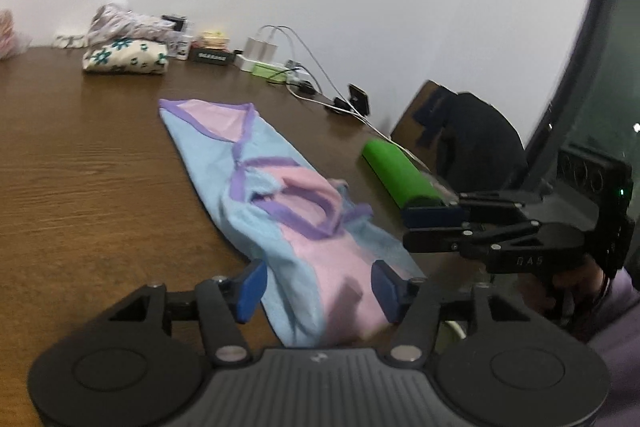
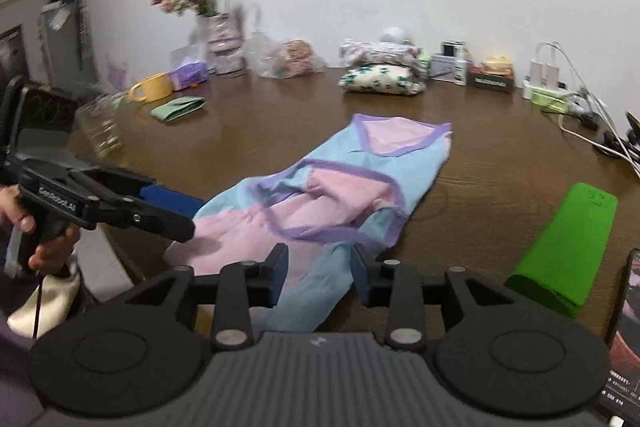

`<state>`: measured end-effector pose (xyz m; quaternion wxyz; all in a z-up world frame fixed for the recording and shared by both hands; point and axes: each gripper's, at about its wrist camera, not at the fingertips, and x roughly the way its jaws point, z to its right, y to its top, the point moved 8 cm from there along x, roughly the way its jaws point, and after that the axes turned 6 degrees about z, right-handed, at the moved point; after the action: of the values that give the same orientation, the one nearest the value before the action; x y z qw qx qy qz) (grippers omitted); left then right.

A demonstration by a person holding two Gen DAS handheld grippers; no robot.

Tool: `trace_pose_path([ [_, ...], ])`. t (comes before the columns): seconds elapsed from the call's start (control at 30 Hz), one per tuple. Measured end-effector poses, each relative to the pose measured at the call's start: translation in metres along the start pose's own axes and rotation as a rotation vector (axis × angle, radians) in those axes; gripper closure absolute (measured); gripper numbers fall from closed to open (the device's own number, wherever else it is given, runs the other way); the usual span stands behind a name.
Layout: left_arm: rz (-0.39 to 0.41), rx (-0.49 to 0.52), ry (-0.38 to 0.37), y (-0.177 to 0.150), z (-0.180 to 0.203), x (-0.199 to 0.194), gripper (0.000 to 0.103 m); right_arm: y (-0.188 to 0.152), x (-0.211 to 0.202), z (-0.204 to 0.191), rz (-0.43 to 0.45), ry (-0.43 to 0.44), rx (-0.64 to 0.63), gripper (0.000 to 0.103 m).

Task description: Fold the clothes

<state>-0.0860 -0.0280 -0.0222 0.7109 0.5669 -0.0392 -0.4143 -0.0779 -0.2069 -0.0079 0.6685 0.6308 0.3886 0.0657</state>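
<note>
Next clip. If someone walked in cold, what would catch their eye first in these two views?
The blue and pink garment lies stretched across the middle of the brown table, its near end hanging over the edge between the open left gripper and right gripper. To its right lies a bright green roll. Folded clothes are stacked at the wall.

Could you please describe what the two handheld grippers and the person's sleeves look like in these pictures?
Both the left gripper and the right gripper are matte black linkage frames with silver pivot bolts, ribbed grey bases and blue finger pads. Seen from the side, the left one bears white lettering on its body and a pistol grip with a thin dark cable; the right shows a small green light. The sleeve is lilac.
</note>
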Motion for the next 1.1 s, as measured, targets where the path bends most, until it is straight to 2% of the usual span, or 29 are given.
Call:
trace_pose_path([
  [0.23,0.012,0.067,-0.023,-0.011,0.013,-0.009,0.046,-0.011,-0.006,-0.027,0.005,0.078,-0.113,0.058],
  [0.37,-0.001,0.075,-0.029,-0.017,0.012,-0.005,0.046,-0.015,0.0,-0.028,-0.013,0.07,-0.123,0.058],
  [0.43,-0.011,0.087,-0.038,-0.02,0.013,-0.003,0.05,-0.019,0.0,-0.028,-0.019,0.067,-0.126,0.057],
  [0.5,-0.034,0.108,-0.042,-0.023,0.014,0.0,0.065,-0.021,0.001,-0.026,-0.023,0.068,-0.12,0.057],
  [0.6,-0.05,0.125,-0.033,-0.027,0.013,0.002,0.073,-0.023,0.001,-0.027,-0.02,0.074,-0.12,0.057],
  [1.1,-0.064,0.194,0.015,-0.029,0.007,-0.014,0.073,-0.033,0.006,-0.027,-0.043,0.076,-0.13,0.057],
])
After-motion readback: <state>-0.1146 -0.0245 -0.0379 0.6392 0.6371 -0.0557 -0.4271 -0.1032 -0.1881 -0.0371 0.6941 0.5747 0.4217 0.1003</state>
